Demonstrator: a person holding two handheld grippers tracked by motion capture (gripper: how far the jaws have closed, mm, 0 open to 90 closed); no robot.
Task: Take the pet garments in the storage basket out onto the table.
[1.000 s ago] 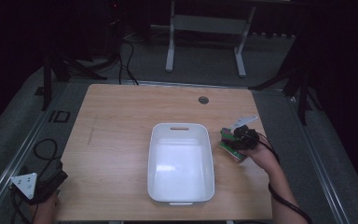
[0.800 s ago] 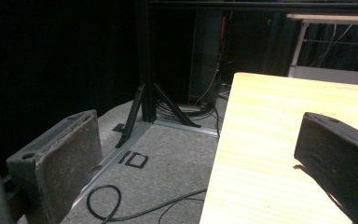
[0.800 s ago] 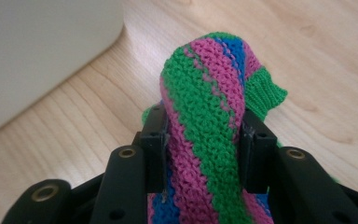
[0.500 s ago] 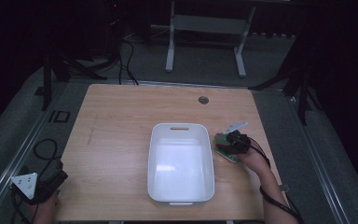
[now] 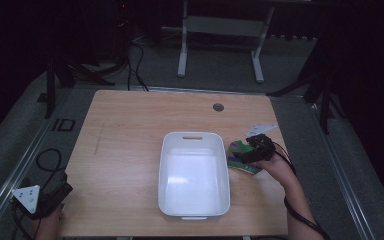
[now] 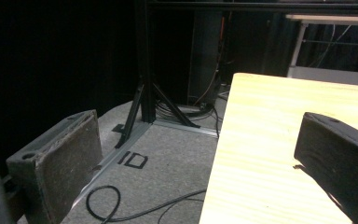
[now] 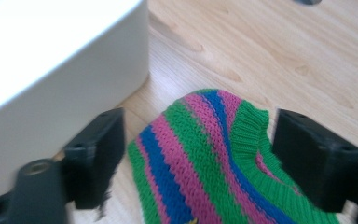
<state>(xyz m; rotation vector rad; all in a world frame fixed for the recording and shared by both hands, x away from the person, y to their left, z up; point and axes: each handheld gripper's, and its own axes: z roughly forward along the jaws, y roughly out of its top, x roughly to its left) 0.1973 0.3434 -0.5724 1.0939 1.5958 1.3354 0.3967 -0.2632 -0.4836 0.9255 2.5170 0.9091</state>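
At the near left corner of the wooden table (image 5: 130, 150), the left gripper (image 5: 47, 197) is sitting low beside the table edge, held in a hand (image 5: 50, 225) entering from the bottom of the high view. In the left gripper view its jaws are standing wide apart with nothing between them; one jaw is hanging over the grey floor (image 6: 158, 158), where a black cable (image 6: 121, 210) is lying, and the other is hanging over the tabletop.

Right of centre on the table, a white rectangular bin (image 5: 194, 174) is resting with its long sides running near to far. Its interior is appearing bare and white.

Just beside the bin's right wall, a striped knitted garment (image 5: 241, 156) in green, pink and blue is lying on the wood. The right gripper (image 5: 256, 150) is hovering over it, held in a hand (image 5: 275, 167) whose forearm is coming in from the near right. In the right gripper view the jaws are spread, flanking the garment's ribbed green edge (image 7: 247, 135) on either side without closing on it, and the bin's white wall (image 7: 74, 93) is rising at the left.
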